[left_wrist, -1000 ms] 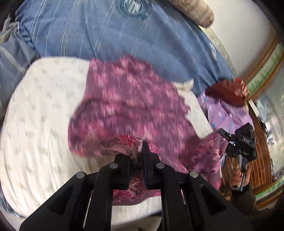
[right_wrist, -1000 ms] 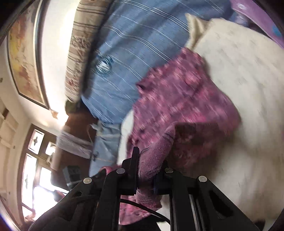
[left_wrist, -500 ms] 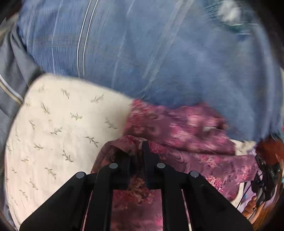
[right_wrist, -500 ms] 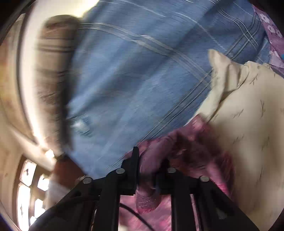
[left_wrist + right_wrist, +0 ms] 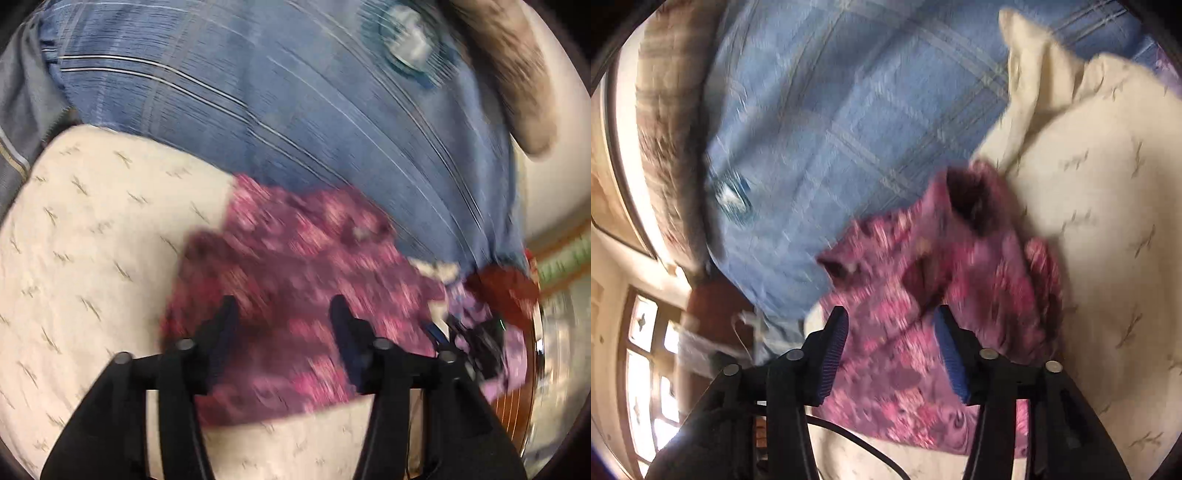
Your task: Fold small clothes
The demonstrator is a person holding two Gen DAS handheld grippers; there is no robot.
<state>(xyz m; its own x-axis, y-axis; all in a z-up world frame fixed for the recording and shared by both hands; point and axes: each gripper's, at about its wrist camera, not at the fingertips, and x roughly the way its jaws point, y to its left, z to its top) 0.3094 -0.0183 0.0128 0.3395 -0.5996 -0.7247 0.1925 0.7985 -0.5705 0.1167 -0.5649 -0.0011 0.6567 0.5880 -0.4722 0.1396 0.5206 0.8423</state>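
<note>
Lying between both spread claws: magenta garment.

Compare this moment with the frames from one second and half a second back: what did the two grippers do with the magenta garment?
Both let go. The left gripper and the right gripper, each clamped on the magenta floral garment earlier, now stand open above it. The garment, carried forward, now lies bunched on the cream patterned cloth. The blue striped bedding is unchanged.
</note>
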